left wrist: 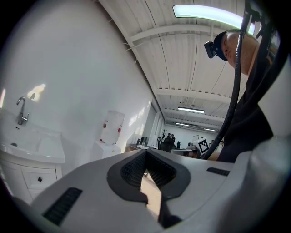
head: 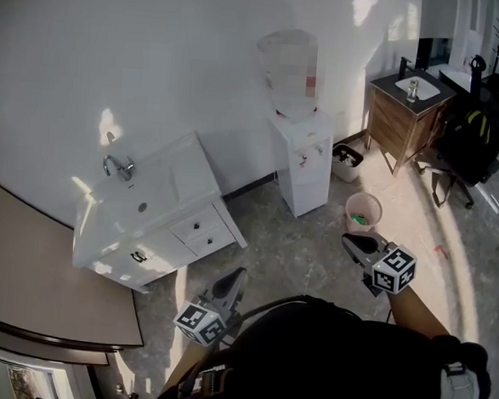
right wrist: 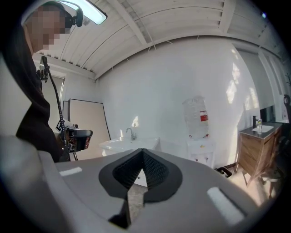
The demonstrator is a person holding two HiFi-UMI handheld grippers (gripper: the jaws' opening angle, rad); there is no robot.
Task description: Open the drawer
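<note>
A white sink cabinet stands against the wall at the left, with a faucet on top. Its drawer fronts carry small dark knobs and look closed. My left gripper hangs over the floor just in front of the cabinet, apart from it, with its jaws together and nothing in them. The right gripper is further right over the floor, also shut and empty. In the left gripper view the left gripper has the cabinet at its left. In the right gripper view the cabinet sits beyond the right gripper.
A white water dispenser stands right of the cabinet. A pink waste bin and a black bin sit on the floor near it. A wooden vanity and a black chair are at the far right. A beige panel runs along the left.
</note>
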